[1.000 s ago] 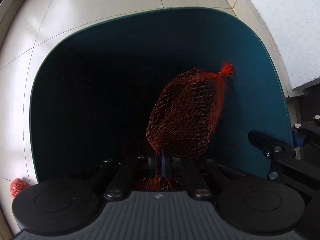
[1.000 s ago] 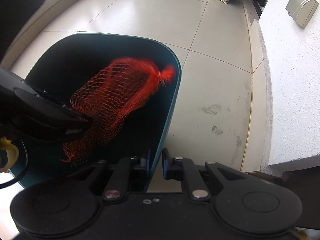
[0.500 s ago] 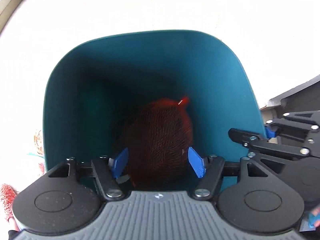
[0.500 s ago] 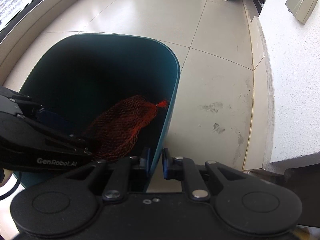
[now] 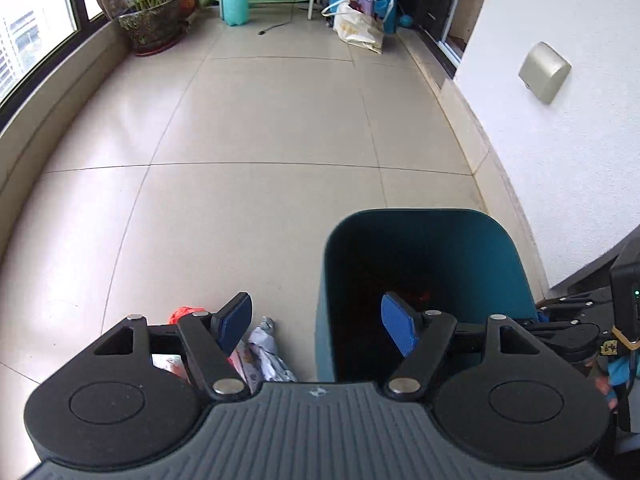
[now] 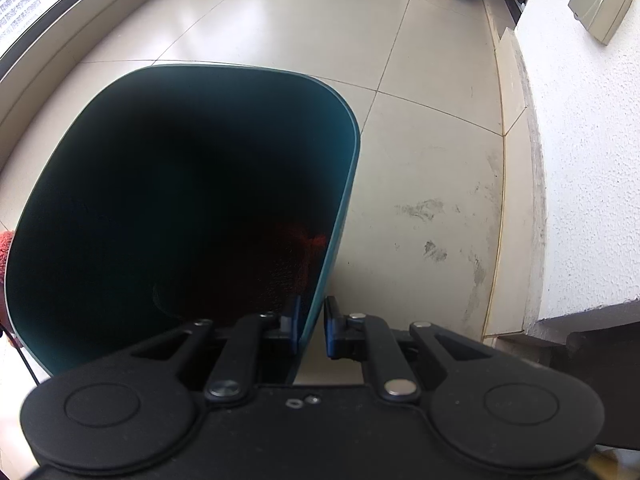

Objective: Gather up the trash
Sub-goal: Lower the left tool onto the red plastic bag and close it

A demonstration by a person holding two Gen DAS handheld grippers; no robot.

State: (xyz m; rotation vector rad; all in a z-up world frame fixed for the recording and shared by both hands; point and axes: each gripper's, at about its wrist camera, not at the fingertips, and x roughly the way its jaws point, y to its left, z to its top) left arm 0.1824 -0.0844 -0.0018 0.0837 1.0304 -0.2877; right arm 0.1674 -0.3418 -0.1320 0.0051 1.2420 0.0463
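This was an enclosed balcony of a home. Glossy beige floor tiles (image 5: 260, 120) ran the length of a narrow room, with a dark-framed window (image 5: 36, 28) above a low ledge along the left edge of the frame. At upper left stood a large glazed ceramic plant pot (image 5: 154, 24); at top centre a teal plastic spray bottle (image 5: 235, 4) and a cream shopping bag (image 5: 356, 26). A white rough-plastered wall (image 5: 560, 160) filled the right side.
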